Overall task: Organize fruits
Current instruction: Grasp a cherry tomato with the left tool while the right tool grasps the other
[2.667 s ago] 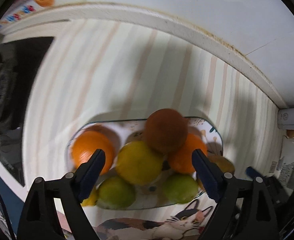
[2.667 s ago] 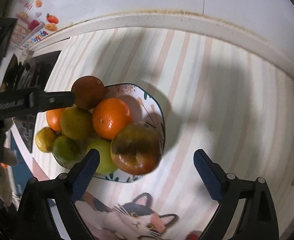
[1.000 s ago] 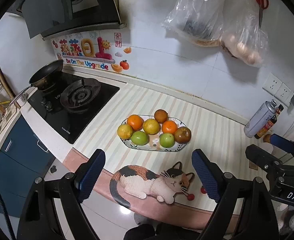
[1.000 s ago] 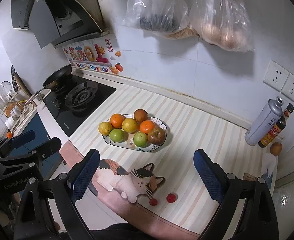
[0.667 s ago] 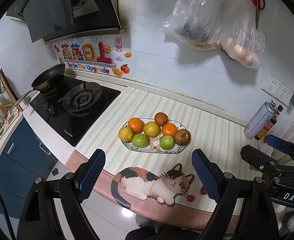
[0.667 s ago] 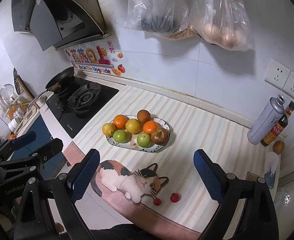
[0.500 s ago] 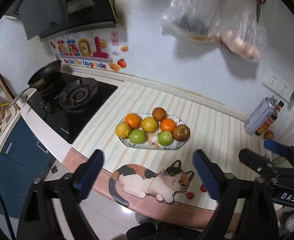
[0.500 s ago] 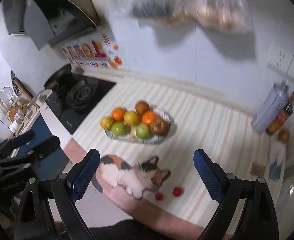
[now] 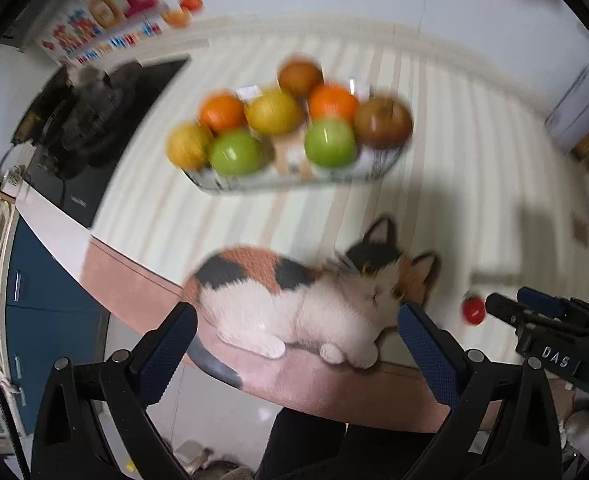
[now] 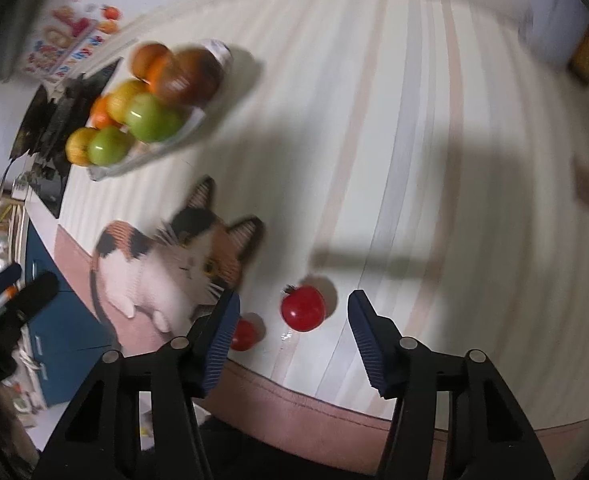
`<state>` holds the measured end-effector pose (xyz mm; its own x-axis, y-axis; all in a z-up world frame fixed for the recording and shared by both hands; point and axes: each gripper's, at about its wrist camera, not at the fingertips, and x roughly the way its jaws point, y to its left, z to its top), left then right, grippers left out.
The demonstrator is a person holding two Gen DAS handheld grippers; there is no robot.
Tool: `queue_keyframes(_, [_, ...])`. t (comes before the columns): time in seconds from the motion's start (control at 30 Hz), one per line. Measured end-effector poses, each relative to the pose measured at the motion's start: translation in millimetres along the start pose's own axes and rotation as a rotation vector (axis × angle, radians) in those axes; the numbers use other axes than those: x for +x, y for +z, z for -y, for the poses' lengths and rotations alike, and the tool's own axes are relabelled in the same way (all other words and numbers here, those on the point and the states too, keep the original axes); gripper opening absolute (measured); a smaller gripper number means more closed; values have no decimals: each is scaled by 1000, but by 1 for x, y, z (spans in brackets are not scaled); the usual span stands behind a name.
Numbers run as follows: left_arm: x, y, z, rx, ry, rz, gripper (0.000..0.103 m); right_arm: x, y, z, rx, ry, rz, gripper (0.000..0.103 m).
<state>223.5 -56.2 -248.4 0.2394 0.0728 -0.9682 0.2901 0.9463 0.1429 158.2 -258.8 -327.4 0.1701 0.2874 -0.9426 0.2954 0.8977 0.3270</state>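
Two grippers pointed steeply down at a striped counter [image 10: 414,128]. The left gripper [image 9: 296,344] had its fingers spread wide with nothing between them; below it lay the calico cat picture [image 9: 314,296] printed at the front edge of the counter. The right gripper [image 10: 292,330] had its jaws closing, at a medium gap, around a small red tomato [image 10: 303,307] that sat on the counter near the front edge; the pads did not touch it. A second small red tomato [image 10: 243,334] lay just beside the first, partly hidden behind the right gripper's left finger.

The fruit plate [image 9: 294,176] stood toward the back of the counter, well apart from both tomatoes. It carried oranges, yellow citrus, two green apples [image 9: 329,143] and a brown-red apple [image 9: 382,122].

Readable writing: the letters "DAS" in white on the body of the right gripper, visible only in the left wrist view at its right edge. Coloured wall stickers [image 9: 110,12] above the stove [image 9: 86,120] were too blurred to read.

The left wrist view alone showed a grey can [image 9: 582,108] near the back right corner of the counter, and only one tomato. The right wrist view alone showed both tomatoes and, at its left edge, the left gripper's fingers.
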Motion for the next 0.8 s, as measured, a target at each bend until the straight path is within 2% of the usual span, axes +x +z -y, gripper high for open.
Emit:
queue_keyframes(0.03, [10, -1, 4, 6, 3, -23, 103, 11, -1, 3, 3, -3, -10, 58])
queue_keyframes(0.1, [27, -4, 12, 24, 1, -64, 103, 23, -2, 4, 1, 4, -24, 50])
queue_keyframes(0.13, [35, -5, 16, 33, -3, -82, 103, 29, -3, 5, -2, 8, -30, 39])
queue_keyframes(0.17, [40, -8, 20, 38, -10, -98, 103, 32, -4, 5, -8, 14, -33, 34])
queue_keyframes(0.3, [51, -10, 32, 51, -68, -134, 103, 26, -8, 7, -27, 10, 5, 34])
queue_keyframes(0.47, [60, -13, 57, 76, -196, -169, 101, -2, -11, 36, 51, 15, 47, 34])
queue_keyframes(0.5, [63, -14, 66, 94, -214, -179, 97, -5, -12, 41, 63, 13, 49, 34])
queue_keyframes(0.63, [77, -21, 95, 158, -251, -234, 61, -16, -18, 63, 105, -1, 53, 34])
queue_keyframes(0.7, [83, -25, 106, 189, -251, -247, 56, -18, -21, 70, 118, -5, 53, 34])
queue_keyframes(0.8, [91, -31, 119, 219, -255, -270, 42, -19, -23, 74, 129, -2, 55, 34])
